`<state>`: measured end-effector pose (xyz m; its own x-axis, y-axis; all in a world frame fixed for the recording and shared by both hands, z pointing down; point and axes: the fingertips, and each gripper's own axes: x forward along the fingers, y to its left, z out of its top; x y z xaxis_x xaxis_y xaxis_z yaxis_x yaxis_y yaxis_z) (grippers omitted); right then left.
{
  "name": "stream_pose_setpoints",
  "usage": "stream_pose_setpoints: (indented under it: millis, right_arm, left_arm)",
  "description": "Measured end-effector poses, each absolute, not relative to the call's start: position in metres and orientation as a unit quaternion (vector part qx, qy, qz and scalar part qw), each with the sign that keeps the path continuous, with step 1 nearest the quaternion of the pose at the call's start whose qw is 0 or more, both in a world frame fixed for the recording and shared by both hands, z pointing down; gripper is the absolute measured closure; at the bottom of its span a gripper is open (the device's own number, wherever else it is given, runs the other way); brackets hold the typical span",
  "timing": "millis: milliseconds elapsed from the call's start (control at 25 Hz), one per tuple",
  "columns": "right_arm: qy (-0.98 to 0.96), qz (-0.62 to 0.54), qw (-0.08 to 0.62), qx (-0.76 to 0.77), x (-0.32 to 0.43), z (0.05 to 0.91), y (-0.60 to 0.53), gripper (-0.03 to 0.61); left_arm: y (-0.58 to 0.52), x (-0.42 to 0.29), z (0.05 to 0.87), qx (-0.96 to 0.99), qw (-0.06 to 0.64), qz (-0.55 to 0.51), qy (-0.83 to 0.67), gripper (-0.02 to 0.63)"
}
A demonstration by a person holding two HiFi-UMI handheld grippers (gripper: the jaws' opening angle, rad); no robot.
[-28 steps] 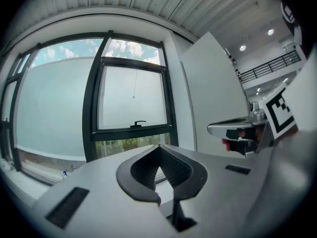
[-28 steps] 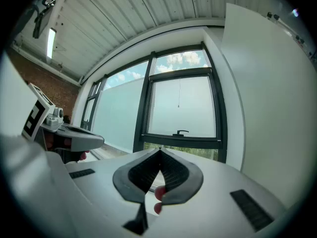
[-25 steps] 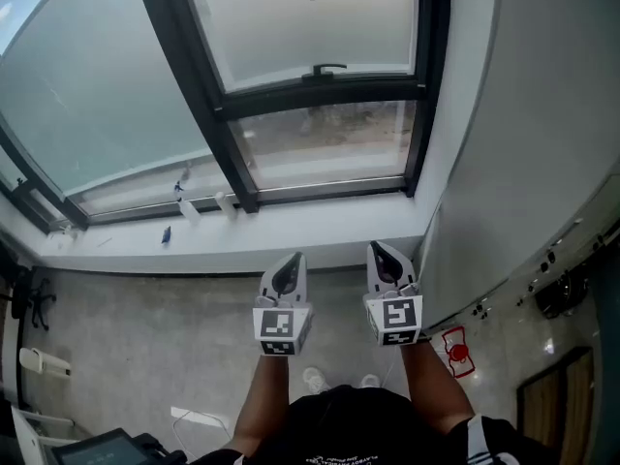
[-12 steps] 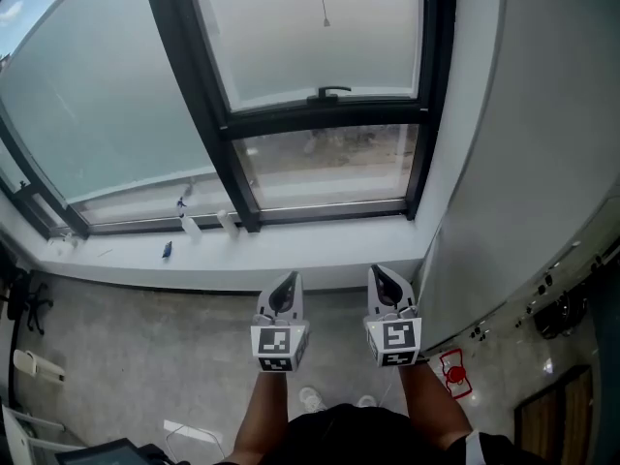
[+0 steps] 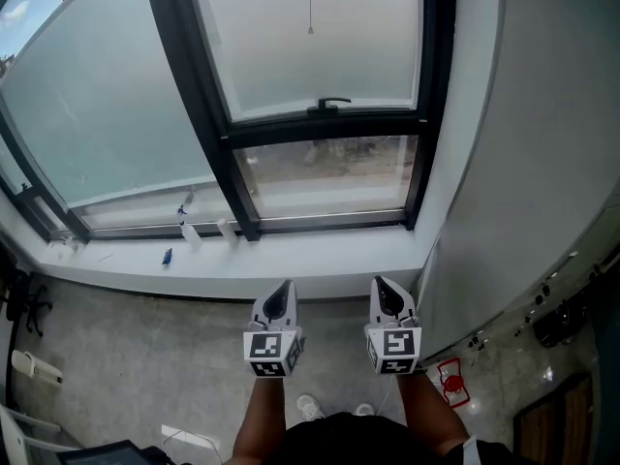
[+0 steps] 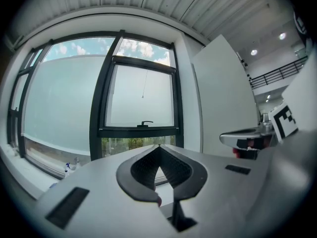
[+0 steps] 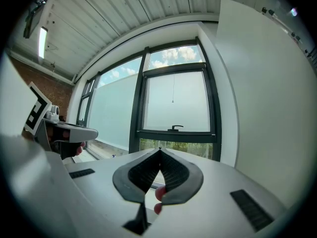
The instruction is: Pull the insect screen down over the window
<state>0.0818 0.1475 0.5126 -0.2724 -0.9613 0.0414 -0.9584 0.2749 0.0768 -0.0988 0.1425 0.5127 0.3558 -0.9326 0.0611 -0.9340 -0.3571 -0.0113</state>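
While standing well back from the window, can't touch anything on it; need to cross the floor and reach over the windowsill first. No insect screen visible across the right-hand opening. Presumably rolled up above the upper pane, out of frame; can't confirm. Only its likely pull cord on show, hanging in front of that frosted pane, well above the crossbar.

Left hand-held gripper and right hand-held gripper: both fully closed, tips together, nothing between them, side by side, pointing level at the window.

Risks, biggest first:
- Pulling at an angle instead of straight down: could skew the screen in its side tracks and jam it.
- Leaning in over the sill: could clip the small bottles by the frame post.
- Mistaking the black window handle on the crossbar for the screen's pull: would work the sash, not the screen.
- Arriving at the cord with jaws closed: would only knock it into a swing. Need to open before contact.
- Pinching the thin cord off-centre: likely to slip through the pads under load.
- Going for the cord end: tiny, high target, easy to miss outright.
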Motion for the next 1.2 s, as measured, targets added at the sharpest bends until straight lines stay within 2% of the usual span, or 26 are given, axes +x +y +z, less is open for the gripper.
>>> stream_pose_setpoints:
  millis: [640,960,1200]
  right_arm:
    - [-0.804,-0.011,0.036,0.593,0.106,0.514,0.137,0.575]
    - [-0.801,-0.007,0.023,0.598,0.090,0.507,0.091,0.574]
    - [-0.798,-0.021,0.025,0.602,0.066,0.498,0.036,0.575]
  left_arm:
    - [0.140,-0.063,0.510,0.816,0.006,0.042,-0.576,0.620]
    - [0.096,-0.065,0.510,0.824,0.015,0.030,-0.565,0.620]
    - [0.038,-0.076,0.500,0.830,-0.034,0.038,-0.555,0.620]
